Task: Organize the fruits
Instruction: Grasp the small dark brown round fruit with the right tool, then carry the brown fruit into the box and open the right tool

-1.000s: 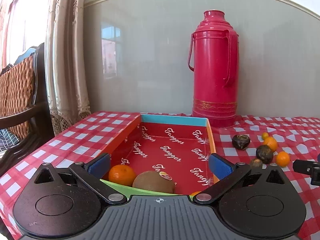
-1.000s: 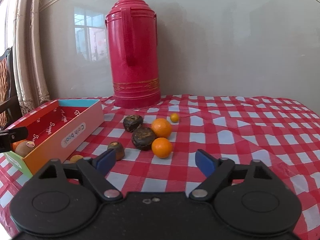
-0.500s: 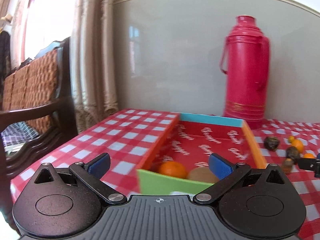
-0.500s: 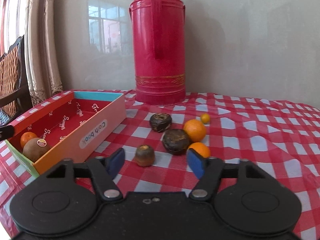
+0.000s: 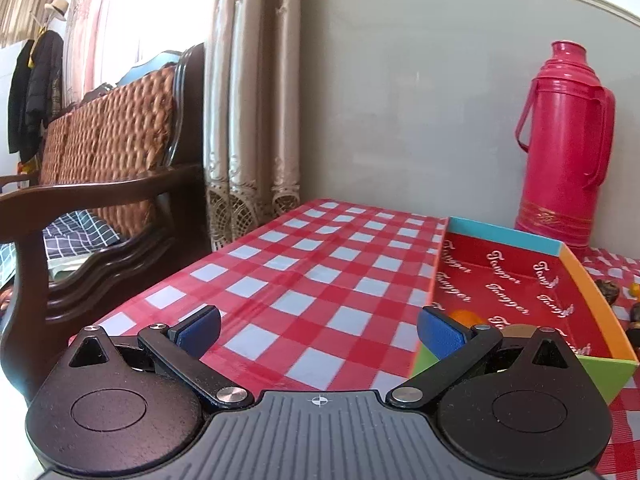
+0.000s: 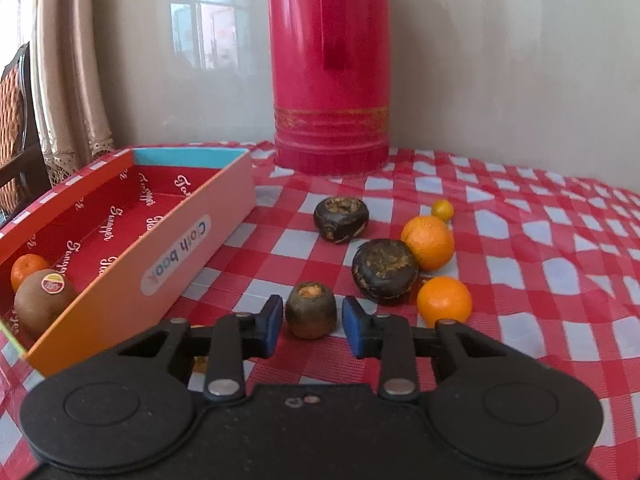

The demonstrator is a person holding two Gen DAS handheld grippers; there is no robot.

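change since earlier: right gripper [image 6: 309, 325] moved in on the fruit pile and narrowed its fingers; left gripper [image 5: 318, 327] swung left, away from the box [image 5: 592, 300]
step: right-hand pick of the small brown fruit [image 6: 311, 310], judged about to close
how to do it well: centre the fruit between both pads, close gently, lift straight up so the neighbours don't roll
right fingers: part-open, straddling the small brown fruit, a thin gap each side, not gripping yet
left fingers: wide open, nothing held, over bare table [image 5: 320, 276]
beyond the fruit: large dark fruit [image 6: 385, 271] touching the bigger orange [image 6: 428, 243], second orange [image 6: 444, 302] close by, another dark fruit [image 6: 341, 220], tiny yellow fruit [image 6: 442, 210]
box: left of the pile, holds a kiwi [image 6: 42, 304] and a small orange [image 6: 27, 270]
far: red thermos [image 6: 330, 80] against the wall
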